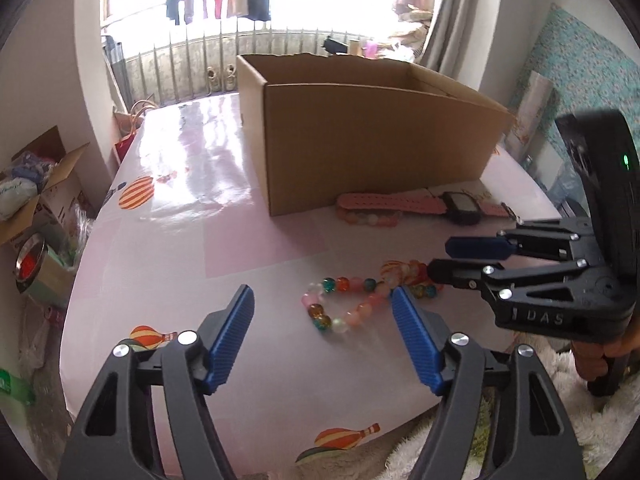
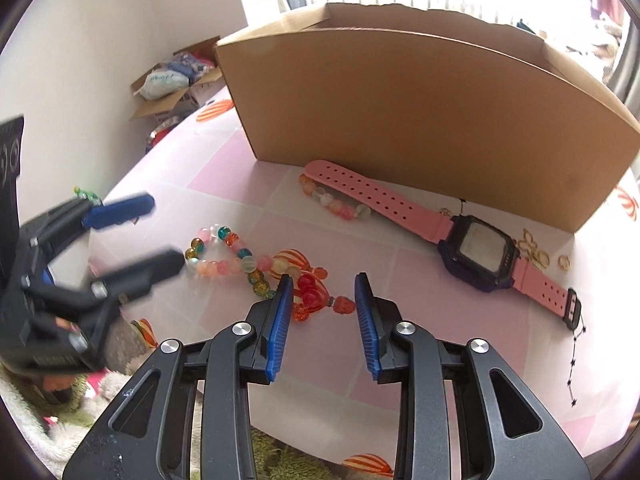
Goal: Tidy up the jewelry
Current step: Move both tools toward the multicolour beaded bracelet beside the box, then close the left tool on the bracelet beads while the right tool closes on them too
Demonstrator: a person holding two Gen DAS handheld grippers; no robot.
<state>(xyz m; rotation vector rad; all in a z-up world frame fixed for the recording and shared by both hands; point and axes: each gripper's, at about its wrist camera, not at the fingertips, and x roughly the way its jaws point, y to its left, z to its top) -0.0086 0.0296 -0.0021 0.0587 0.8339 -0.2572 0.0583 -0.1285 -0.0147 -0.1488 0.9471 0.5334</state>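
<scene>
- My left gripper (image 1: 322, 334): jaws spread wide, empty, just short of the bead bracelet (image 1: 346, 304).
- My right gripper (image 2: 320, 320): parted (nothing held), over the red beads (image 2: 310, 294).
- Pink watch (image 2: 476, 248): lying beside the cardboard box (image 2: 420, 112).
</scene>
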